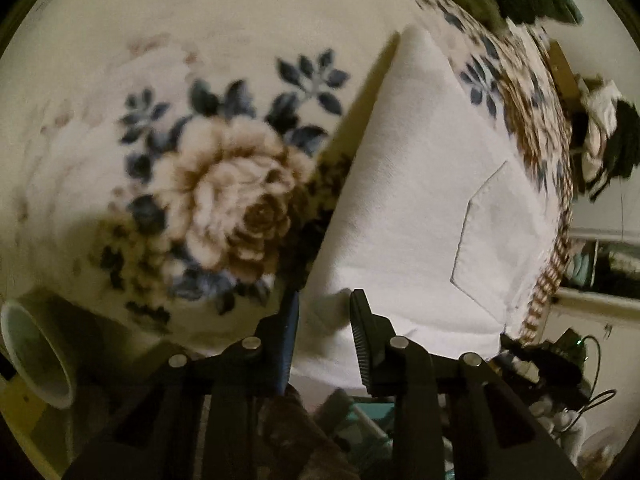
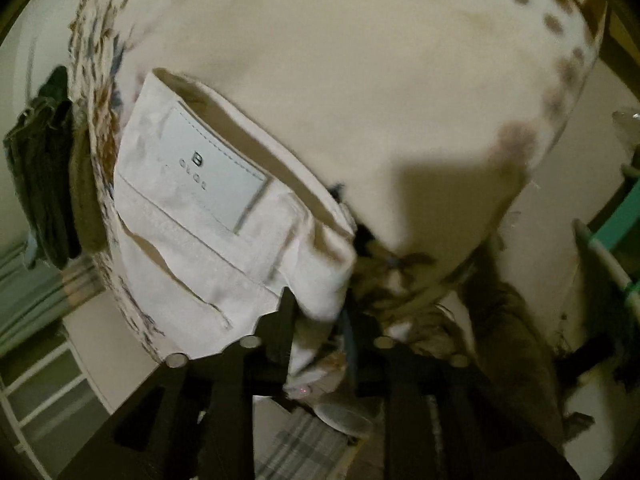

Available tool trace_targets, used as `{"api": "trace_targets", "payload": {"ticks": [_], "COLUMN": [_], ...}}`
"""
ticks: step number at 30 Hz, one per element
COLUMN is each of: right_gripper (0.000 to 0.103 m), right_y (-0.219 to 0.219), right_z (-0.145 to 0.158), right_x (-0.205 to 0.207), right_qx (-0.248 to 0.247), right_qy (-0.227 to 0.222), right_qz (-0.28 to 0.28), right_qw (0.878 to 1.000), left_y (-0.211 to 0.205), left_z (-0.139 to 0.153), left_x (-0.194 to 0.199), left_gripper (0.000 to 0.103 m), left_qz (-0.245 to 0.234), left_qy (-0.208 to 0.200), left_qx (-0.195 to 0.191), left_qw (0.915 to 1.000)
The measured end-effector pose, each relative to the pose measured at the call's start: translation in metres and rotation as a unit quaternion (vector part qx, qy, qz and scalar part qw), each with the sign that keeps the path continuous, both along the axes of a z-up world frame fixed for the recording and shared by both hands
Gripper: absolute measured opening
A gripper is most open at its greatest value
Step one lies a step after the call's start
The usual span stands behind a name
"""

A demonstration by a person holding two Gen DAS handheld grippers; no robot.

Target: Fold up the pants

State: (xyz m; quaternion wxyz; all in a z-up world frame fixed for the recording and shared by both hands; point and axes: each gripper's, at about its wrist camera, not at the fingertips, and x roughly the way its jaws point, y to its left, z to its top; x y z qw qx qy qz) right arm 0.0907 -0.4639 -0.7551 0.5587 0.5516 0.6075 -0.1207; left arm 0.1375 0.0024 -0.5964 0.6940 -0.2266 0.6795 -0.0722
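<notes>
White pants (image 1: 420, 184) lie on a floral blanket (image 1: 224, 184), with a back pocket (image 1: 500, 236) showing. My left gripper (image 1: 324, 300) has its jaws around the near edge of the white cloth, with a gap still between them. In the right wrist view the pants' waistband (image 2: 224, 232) with a pale label patch (image 2: 212, 172) lies at the blanket's edge. My right gripper (image 2: 316, 312) is closed on the waistband corner, and the cloth bunches between its fingers.
A white cup (image 1: 36, 356) sits at the lower left of the left wrist view. Dark clothes (image 2: 44, 176) hang at the left of the right wrist view. Cables and clutter (image 1: 560, 360) lie beyond the bed's edge. A teal and white object (image 2: 616, 248) stands at the right.
</notes>
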Motion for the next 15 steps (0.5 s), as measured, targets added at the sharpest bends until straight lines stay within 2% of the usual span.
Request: {"api": "trace_targets", "payload": {"ticks": [2, 3, 5, 7, 10, 11, 15], "right_gripper": [0.045, 0.056, 0.066, 0.067, 0.067, 0.067, 0.067], "right_y": [0.004, 0.009, 0.026, 0.056, 0.107, 0.131, 0.208], "right_z": [0.016, 0.029, 0.048, 0.067, 0.081, 0.082, 0.080], "right_x": [0.008, 0.017, 0.038, 0.072, 0.124, 0.144, 0.204], "right_qx": [-0.021, -0.041, -0.063, -0.080, -0.110, -0.121, -0.156], "right_qy": [0.021, 0.027, 0.034, 0.026, 0.010, 0.006, -0.001], "right_qz": [0.049, 0.089, 0.154, 0.239, 0.338, 0.376, 0.470], "right_qw": [0.998, 0.995, 0.985, 0.967, 0.935, 0.919, 0.869], "left_y": [0.007, 0.010, 0.010, 0.003, -0.008, -0.008, 0.012], "left_z": [0.001, 0.000, -0.004, -0.011, -0.014, -0.015, -0.025], "left_x": [-0.005, -0.009, -0.014, -0.017, -0.024, -0.030, -0.052], "left_gripper": [0.035, 0.036, 0.036, 0.036, 0.036, 0.036, 0.039], "left_qz": [0.021, 0.031, 0.040, 0.041, 0.019, 0.015, 0.033], "left_qy": [0.008, 0.011, 0.010, 0.009, -0.014, -0.020, 0.005], "left_qx": [-0.017, -0.024, -0.038, -0.049, -0.029, -0.030, -0.060], "left_qw": [0.9996, 0.9992, 0.9984, 0.9979, 0.9993, 0.9992, 0.9977]}}
